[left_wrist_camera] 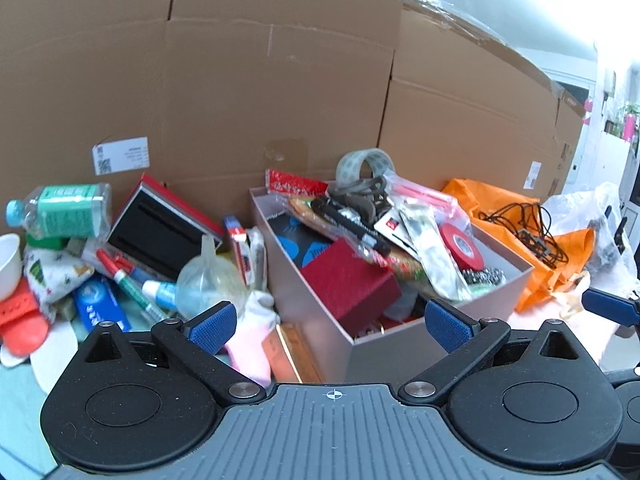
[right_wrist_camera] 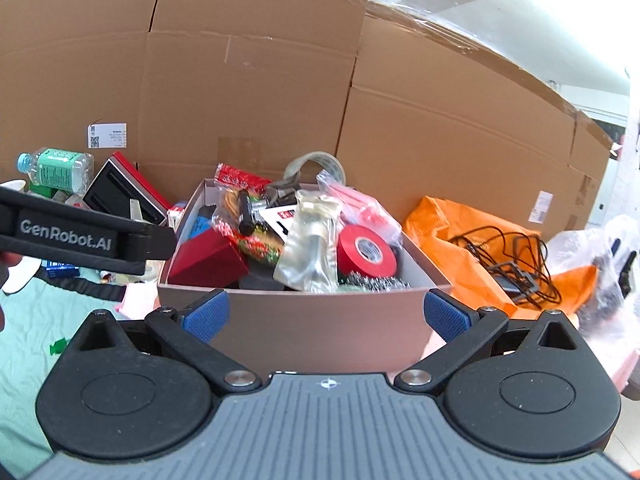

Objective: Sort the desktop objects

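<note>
A pinkish cardboard box (left_wrist_camera: pixel 372 356) (right_wrist_camera: pixel 320 320) stands in front of both grippers, heaped with items: a dark red box (left_wrist_camera: pixel 348 284) (right_wrist_camera: pixel 208 260), a red tape roll (left_wrist_camera: pixel 460 246) (right_wrist_camera: pixel 366 254), a clear tape roll (left_wrist_camera: pixel 364 164) (right_wrist_camera: pixel 316 164), plastic bags and a black pen. My left gripper (left_wrist_camera: pixel 332 326) is open and empty over the box's near left corner. My right gripper (right_wrist_camera: pixel 326 314) is open and empty at the box's near wall. The left gripper's body (right_wrist_camera: pixel 80 236) shows at the left of the right wrist view.
Left of the box lies a pile: a water bottle (left_wrist_camera: pixel 60 210), a red and black case (left_wrist_camera: pixel 160 228), tubes, a blue pack, an orange item (left_wrist_camera: pixel 20 320), a pink cloth (left_wrist_camera: pixel 252 344). An orange bag (left_wrist_camera: pixel 532 248) with a black cable lies right. Cardboard cartons (left_wrist_camera: pixel 240 80) wall the back.
</note>
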A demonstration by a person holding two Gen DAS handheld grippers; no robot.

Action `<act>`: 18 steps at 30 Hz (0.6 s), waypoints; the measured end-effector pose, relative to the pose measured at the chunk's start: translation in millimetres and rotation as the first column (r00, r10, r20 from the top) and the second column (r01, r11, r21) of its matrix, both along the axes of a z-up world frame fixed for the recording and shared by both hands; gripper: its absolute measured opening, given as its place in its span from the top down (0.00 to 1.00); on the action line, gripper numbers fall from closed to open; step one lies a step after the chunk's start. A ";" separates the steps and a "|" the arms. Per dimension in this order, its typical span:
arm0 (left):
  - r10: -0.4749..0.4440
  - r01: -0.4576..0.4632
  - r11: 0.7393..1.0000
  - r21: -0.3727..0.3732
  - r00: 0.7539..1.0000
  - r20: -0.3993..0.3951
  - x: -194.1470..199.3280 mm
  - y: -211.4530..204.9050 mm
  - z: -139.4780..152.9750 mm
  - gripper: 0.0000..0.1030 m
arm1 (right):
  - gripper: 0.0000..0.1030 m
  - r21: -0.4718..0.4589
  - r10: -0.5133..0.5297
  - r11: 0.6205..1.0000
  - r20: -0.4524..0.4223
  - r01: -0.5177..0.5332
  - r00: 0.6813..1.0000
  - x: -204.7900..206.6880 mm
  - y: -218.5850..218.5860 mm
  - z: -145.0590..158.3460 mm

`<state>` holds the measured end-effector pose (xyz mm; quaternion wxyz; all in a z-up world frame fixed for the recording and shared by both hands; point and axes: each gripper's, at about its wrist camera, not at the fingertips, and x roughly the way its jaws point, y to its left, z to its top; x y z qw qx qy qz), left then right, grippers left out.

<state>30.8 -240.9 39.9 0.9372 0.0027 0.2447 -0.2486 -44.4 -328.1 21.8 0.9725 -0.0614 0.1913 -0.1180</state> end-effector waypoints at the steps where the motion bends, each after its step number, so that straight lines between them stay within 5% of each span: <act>1: -0.002 0.002 1.000 0.005 1.000 0.001 -3.8 0.5 -0.9 0.00 | 0.00 0.001 0.002 1.000 -0.001 -0.002 1.000 -2.7 0.1 -0.6; 18: -0.019 0.019 0.999 0.032 1.000 0.002 -37.9 3.8 -8.3 0.00 | 0.00 0.026 -0.015 1.000 -0.005 0.015 1.000 -29.2 4.7 -5.4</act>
